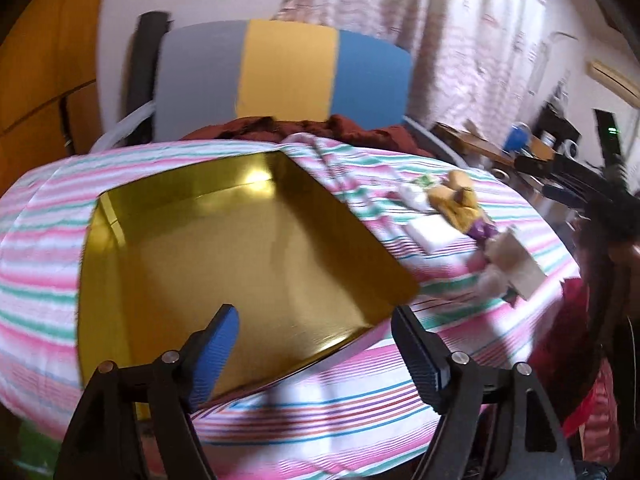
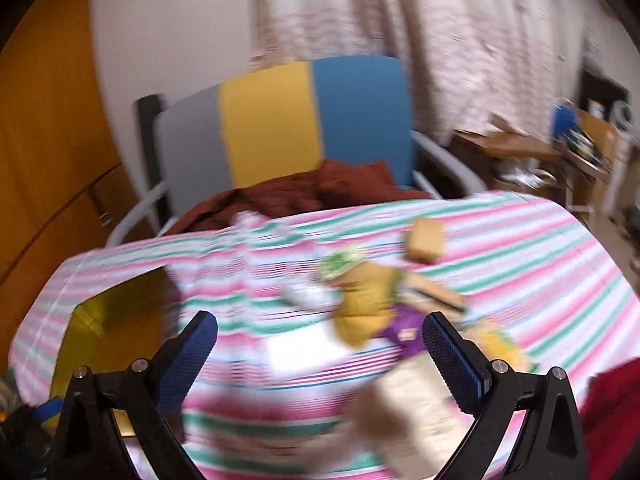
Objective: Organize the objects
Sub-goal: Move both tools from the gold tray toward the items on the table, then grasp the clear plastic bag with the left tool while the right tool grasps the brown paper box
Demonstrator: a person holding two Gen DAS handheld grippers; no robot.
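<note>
A gold tray (image 1: 224, 264) lies on the striped cloth of the table (image 1: 360, 412); in the left wrist view my left gripper (image 1: 316, 340) hangs open over its near corner, holding nothing. To the right lies a cluster of small items: yellow-brown packets (image 1: 460, 200), a white flat piece (image 1: 432, 232), a purple wrapper (image 1: 482, 232) and a pale box (image 1: 520, 264). The right wrist view is blurred. There my right gripper (image 2: 320, 348) stands open above the cloth, with the yellow packet (image 2: 360, 300), purple wrapper (image 2: 404, 336) and pale box (image 2: 412, 412) near its right finger. The gold tray (image 2: 116, 320) sits at the left.
A chair with grey, yellow and blue back (image 1: 288, 72) stands behind the table with dark red cloth (image 1: 304, 128) on its seat. Curtains (image 1: 420, 20) hang behind. A cluttered wooden desk (image 1: 520, 148) is at the far right. A person's red sleeve (image 1: 576, 320) is at the right edge.
</note>
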